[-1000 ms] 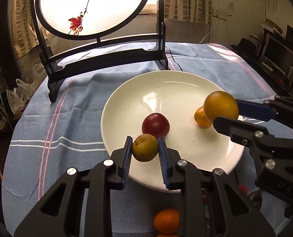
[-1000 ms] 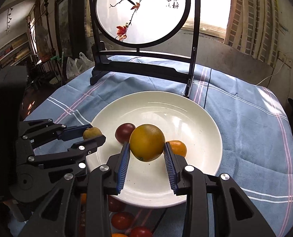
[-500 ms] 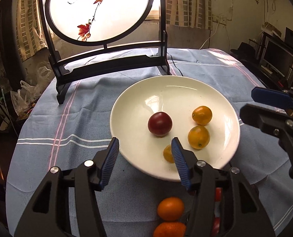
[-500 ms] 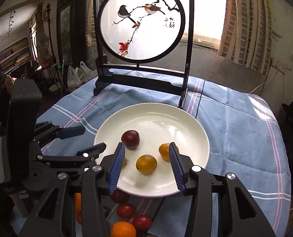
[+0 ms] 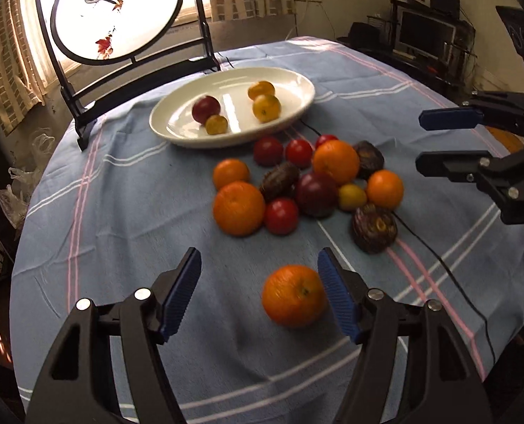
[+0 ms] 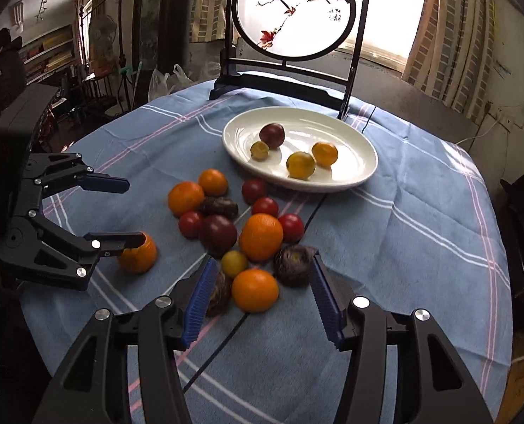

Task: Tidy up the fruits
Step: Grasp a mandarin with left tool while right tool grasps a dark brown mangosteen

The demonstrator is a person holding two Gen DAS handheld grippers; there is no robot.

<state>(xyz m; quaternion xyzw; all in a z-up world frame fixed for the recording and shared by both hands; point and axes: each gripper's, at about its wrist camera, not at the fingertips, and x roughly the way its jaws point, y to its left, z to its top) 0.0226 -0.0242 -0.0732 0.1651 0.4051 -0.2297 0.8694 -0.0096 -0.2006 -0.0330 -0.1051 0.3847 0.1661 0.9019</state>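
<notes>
My grippers' pads (image 5: 182, 295) are blue; the plate (image 6: 364, 169) is white, the tablecloth (image 6: 421, 254) blue with pink and white stripes.

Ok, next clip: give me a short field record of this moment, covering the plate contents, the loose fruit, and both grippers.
plate: white plate on the blue striped tablecloth, in front of a round bird-painting screen
on plate: four fruits, one dark red plum, three yellow-orange
loose fruit: cluster on the cloth near the plate, plus a lone orange set apart
left gripper: jaws opening, lone orange between them, pads not pressing
right gripper: jaws opening, over the near edge of the cluster, nothing gripped
</notes>
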